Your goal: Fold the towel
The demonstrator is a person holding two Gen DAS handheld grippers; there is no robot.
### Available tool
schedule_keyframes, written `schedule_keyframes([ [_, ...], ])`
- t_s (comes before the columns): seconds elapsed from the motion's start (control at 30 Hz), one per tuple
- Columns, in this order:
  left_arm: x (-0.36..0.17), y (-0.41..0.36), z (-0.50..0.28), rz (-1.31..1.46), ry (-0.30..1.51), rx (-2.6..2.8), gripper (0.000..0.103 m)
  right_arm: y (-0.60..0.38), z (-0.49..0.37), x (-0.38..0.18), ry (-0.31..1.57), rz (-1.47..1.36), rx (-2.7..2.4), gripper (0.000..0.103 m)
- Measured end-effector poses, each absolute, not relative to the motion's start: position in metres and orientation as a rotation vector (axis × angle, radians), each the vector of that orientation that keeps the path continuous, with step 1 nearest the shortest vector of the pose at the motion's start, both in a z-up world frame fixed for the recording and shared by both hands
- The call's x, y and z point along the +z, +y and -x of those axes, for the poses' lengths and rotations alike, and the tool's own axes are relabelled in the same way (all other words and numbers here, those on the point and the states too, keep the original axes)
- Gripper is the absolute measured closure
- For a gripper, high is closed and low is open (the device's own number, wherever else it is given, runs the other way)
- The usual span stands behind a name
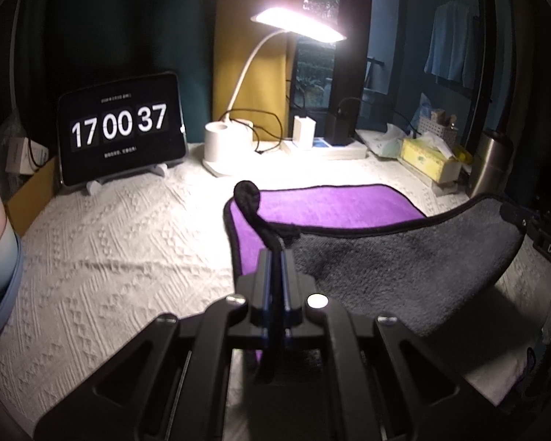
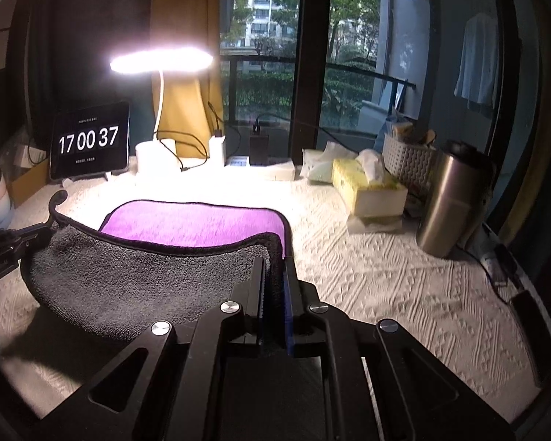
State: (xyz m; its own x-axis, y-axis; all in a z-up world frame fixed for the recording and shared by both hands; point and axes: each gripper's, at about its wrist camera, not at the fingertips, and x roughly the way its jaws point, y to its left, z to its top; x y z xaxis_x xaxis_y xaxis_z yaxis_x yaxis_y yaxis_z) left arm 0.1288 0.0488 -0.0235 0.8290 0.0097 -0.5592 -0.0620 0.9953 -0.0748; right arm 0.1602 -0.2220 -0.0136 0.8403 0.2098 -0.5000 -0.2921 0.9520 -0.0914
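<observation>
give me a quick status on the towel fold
Left gripper and right gripper both shut on near corners of towel. Near edge lifted, grey side showing, purple half flat on table. Nothing in the fold path.

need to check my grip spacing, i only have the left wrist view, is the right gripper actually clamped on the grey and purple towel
Observer: Yes, the right gripper has its jaws shut on the grey and purple towel at its near right corner.
Operator: anything close on that side i could hit
Observer: A tall brushed steel flask stands to the right of the towel, apart from it.
Operator: what's behind the flask
Observer: A white woven plastic basket, beside the yellow tissue box.
</observation>
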Motion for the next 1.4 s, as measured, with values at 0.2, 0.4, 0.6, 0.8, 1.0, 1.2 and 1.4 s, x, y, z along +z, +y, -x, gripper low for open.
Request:
schedule_keyframes([
  [0.2,-0.017,0.055,-0.135,0.086,0.572,0.048,0.098,-0.22,-0.17,-0.009,0.484,0.162,0.265,0.094],
  [0.4,-0.015,0.062,-0.14,0.097,0.562,0.064,0.098,-0.214,-0.178,-0.003,0.458,0.183,0.266,0.094],
  [0.6,-0.014,0.062,-0.15,0.078,0.545,0.073,0.098,-0.206,-0.194,-0.003,0.449,0.221,0.257,0.094],
  [0.8,-0.011,0.062,-0.166,0.05,0.524,0.078,0.098,-0.2,-0.214,-0.004,0.441,0.245,0.251,0.094],
  [1.0,-0.007,0.068,-0.18,0.045,0.51,0.085,0.098,-0.196,-0.233,-0.006,0.44,0.255,0.245,0.094],
  [1.2,-0.007,0.075,-0.195,0.064,0.501,0.078,0.098,-0.192,-0.251,-0.008,0.444,0.257,0.246,0.094],
  [1.4,-0.01,0.078,-0.208,0.067,0.5,0.083,0.098,-0.184,-0.266,-0.014,0.436,0.295,0.226,0.094],
])
